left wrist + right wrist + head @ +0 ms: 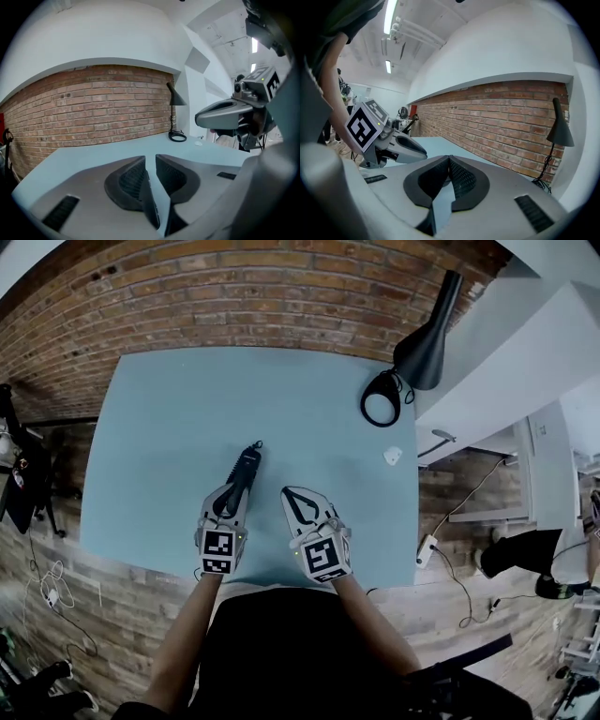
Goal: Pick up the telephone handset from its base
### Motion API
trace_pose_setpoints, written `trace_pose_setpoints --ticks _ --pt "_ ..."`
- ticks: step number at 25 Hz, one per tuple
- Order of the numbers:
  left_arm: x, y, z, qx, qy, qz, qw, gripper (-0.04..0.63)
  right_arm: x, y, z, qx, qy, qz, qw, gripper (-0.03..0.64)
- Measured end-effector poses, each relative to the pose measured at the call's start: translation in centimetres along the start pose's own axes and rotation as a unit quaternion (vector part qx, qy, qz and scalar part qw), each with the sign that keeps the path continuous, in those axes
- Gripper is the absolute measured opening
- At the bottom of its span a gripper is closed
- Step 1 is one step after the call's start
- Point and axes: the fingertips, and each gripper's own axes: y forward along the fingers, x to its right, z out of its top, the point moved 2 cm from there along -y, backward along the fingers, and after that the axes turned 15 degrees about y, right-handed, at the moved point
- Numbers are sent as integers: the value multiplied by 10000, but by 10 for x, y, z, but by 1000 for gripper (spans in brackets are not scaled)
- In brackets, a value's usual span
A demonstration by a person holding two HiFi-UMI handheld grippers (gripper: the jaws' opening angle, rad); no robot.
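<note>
A black, elongated thing with a thin stub at its far end, seemingly the handset (247,465), lies on the pale blue table (169,418). No base shows. In the head view my left gripper (234,489) sits right at its near end. The jaws stand a little apart, and whether they touch it I cannot tell. In the left gripper view the same gripper (151,157) shows a narrow gap with table and a dark strip in it. My right gripper (286,491) hovers beside it, shut, pads meeting at the tips (449,157), with nothing held.
A black desk lamp (427,334) with a ring base (382,399) stands at the table's far right corner, with a small white object (392,456) near it. A brick wall (234,296) runs behind the table. Cables and a socket strip (427,549) hang off the right edge.
</note>
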Motion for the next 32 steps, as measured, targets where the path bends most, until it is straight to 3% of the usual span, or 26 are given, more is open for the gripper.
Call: trace_pose_setpoints --ticks 6,11,22,25,32 --pt "-3 29 -17 -359 63 -53 9993 124 11 0 -8 -145 81 -46 9999 3" --pt "5 57 -42 -803 -253 -185 9963 230 18 -3 -22 -333 209 -61 9992 3" --pt "2 89 -74 -1399 -275 -231 9895 252 25 2 -36 -521 311 -81 9981 3" --pt "5 93 -76 -1397 -343 -287 9892 293 29 0 -40 -568 340 -119 9977 3" --pt "2 100 -86 -1547 -435 -167 9869 293 33 2 -43 -612 403 -130 9972 3"
